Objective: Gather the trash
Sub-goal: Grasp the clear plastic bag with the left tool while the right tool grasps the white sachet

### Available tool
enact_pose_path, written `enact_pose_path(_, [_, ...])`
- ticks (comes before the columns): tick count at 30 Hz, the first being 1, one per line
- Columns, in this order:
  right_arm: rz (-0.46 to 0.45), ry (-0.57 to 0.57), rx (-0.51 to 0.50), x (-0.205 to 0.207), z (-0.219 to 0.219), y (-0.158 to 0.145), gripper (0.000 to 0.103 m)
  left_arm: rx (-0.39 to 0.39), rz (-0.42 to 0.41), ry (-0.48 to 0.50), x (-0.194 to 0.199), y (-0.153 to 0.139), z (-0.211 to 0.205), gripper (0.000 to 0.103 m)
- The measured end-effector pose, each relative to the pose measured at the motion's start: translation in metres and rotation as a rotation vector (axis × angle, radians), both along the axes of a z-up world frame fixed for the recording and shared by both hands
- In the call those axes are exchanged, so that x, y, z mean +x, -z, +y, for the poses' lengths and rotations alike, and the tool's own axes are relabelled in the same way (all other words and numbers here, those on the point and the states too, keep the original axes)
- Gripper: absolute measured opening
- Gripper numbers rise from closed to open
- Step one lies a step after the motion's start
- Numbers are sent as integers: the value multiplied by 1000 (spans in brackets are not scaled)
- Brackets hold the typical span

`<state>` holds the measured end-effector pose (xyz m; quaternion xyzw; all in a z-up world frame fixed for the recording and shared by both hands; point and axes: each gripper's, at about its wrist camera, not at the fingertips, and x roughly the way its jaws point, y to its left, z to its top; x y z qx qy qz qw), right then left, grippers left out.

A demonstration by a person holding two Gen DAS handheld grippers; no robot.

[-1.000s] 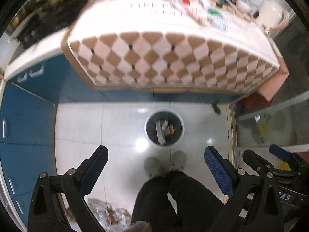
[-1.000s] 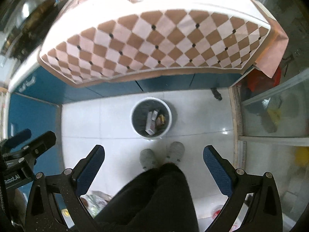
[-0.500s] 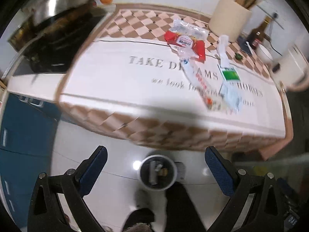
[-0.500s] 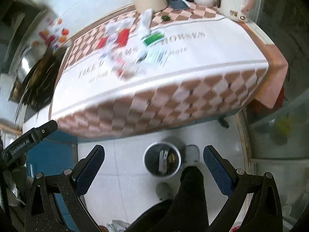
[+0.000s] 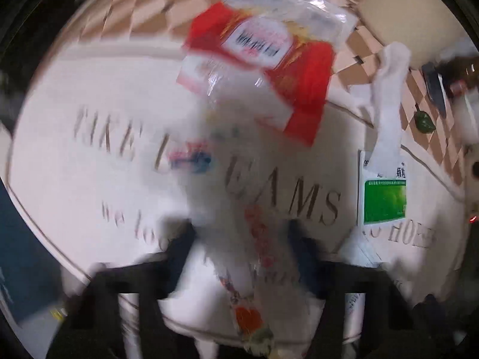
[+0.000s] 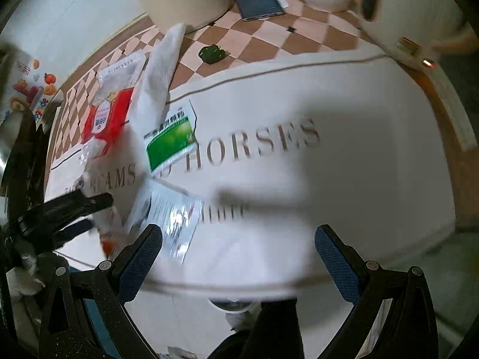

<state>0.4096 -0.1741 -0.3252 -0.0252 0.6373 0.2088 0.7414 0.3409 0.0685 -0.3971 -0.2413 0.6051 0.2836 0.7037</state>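
Left wrist view: the left tongs [image 5: 239, 257] are blurred at the tabletop's [image 5: 89, 179] near edge, straddling a clear wrapper [image 5: 257, 239]; whether it is clamped cannot be told. A red packet [image 5: 269, 68] lies toward the far edge.

Right wrist view: the right tongs [image 6: 238, 257] are held apart, empty, beside a silver sachet [image 6: 170, 209]. A green-labelled packet [image 6: 170, 143] and a white bag [image 6: 158, 74] remain, so collection is judged barely begun.

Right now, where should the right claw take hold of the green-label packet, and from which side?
Take the green-label packet by its near right edge, coming from the right claw side over bare cloth. It lies flat, and the white wrapper overlaps its far left corner, so that end looks crowded.
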Motion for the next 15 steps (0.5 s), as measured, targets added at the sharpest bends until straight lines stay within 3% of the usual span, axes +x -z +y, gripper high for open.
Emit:
enact_pose_path(2, [10,-43,4,9,11,8,103,16,-3,27,-7,-1,1,4])
enact_pose_path(6, [8,-167,24,2,42,14,103,131,58,64,-38,-2,6,2])
enact_pose_path(10, [-39,-322,-14,-17,89,23,103,184,90,72,-68,-2,9,2])
enact_pose_path(12, [-42,-380,-65,-29,108,37,90,195,93,68,-77,-2,9,2])
enact_pose_path(15, [-176,-434,-154,-51,124,39,74,208,86,64,-87,-2,4,2])
